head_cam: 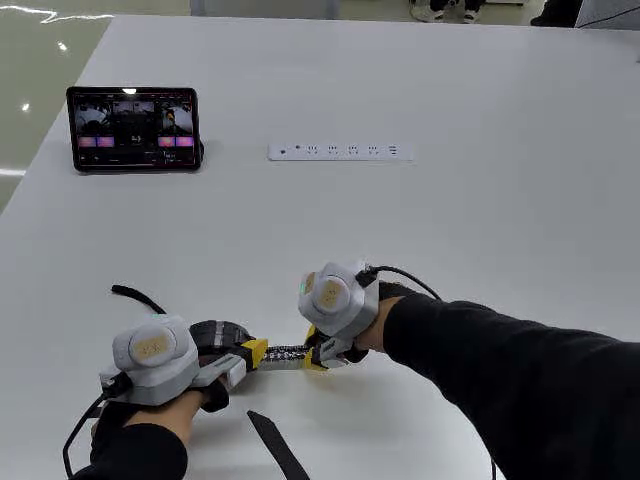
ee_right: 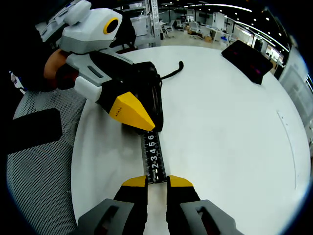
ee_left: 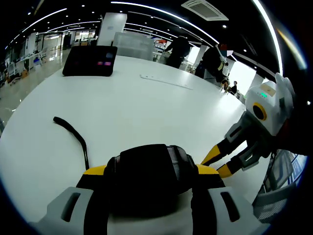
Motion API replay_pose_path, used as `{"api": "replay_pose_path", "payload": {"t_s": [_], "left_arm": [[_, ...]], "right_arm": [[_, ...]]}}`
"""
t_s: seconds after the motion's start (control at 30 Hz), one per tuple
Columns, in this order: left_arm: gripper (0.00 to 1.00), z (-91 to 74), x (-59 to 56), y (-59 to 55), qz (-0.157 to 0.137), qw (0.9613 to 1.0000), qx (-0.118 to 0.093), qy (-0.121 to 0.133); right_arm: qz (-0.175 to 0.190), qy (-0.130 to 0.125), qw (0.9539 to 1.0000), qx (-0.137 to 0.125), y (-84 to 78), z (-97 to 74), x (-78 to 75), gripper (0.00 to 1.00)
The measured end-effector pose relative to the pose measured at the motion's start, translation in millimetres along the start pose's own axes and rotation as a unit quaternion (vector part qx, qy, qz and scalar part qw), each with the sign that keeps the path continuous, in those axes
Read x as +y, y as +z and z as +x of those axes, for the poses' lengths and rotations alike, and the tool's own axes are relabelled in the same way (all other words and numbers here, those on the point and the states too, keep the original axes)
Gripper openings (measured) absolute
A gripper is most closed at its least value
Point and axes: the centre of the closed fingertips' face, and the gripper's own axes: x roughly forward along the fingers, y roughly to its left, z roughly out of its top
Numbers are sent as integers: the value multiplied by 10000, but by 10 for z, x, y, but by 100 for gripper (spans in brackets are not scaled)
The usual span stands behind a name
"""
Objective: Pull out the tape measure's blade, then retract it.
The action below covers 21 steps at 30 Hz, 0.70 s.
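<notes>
The black tape measure case (ee_left: pixel 146 183) sits on the white table (head_cam: pixel 430 220), and my left gripper (ee_left: pixel 151 171) is shut around it, yellow tips on either side. In the head view the left gripper (head_cam: pixel 245 358) holds the case (head_cam: pixel 220 335) near the front edge. A short length of blade (ee_right: pixel 153 156), with numbers up to about 6 showing, runs from the case (ee_right: pixel 146 93) to my right gripper (ee_right: pixel 156 182), which is shut on the blade's end. In the head view the right gripper (head_cam: pixel 318 358) is just right of the blade (head_cam: pixel 285 353).
A tablet (head_cam: pixel 133 128) stands at the back left and a white power strip (head_cam: pixel 340 151) lies mid-table. The case's black wrist strap (head_cam: pixel 138 297) trails to the left. Another black strap (head_cam: pixel 278 445) lies by the front edge. People stand in the far background.
</notes>
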Motion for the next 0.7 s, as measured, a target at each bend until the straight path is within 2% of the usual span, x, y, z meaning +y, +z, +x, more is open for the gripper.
{"api": "replay_pose_path", "payload": {"t_s": [0.27, 0.7], "left_arm": [[63, 1, 2, -2, -2, 10000, 3, -3], [63, 0, -3, -2, 0, 10000, 11, -12]], "right_arm": [[6, 7, 10000, -88, 24, 17, -2, 10], [10, -3, 10000, -81, 48, 36, 5, 10]]}}
